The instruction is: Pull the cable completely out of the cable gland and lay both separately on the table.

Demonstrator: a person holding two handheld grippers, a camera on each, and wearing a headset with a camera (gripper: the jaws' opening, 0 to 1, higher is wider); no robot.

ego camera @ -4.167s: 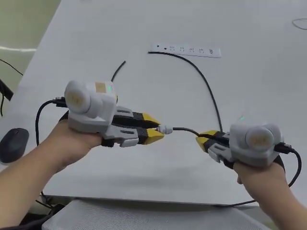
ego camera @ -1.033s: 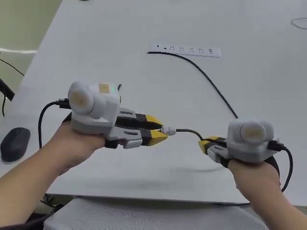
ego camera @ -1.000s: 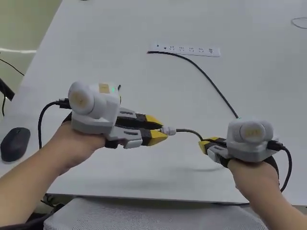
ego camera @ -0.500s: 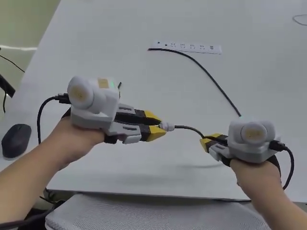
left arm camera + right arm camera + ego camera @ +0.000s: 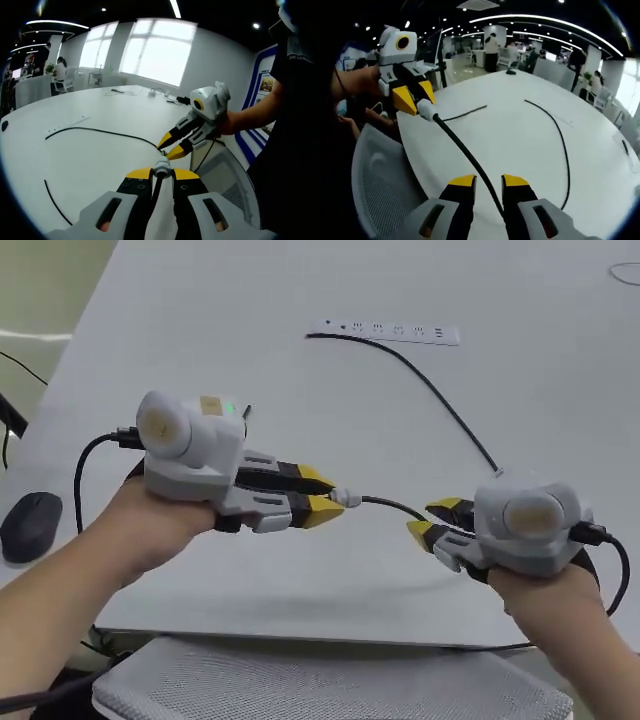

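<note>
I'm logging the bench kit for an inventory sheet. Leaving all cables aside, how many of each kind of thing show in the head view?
grippers: 2 (left gripper, right gripper)
cable gland: 1
power strip: 1
mouse: 1
total: 5

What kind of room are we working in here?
Likely an open-plan office: a long white table with a power strip, people at other desks behind, and a mesh chair.
</note>
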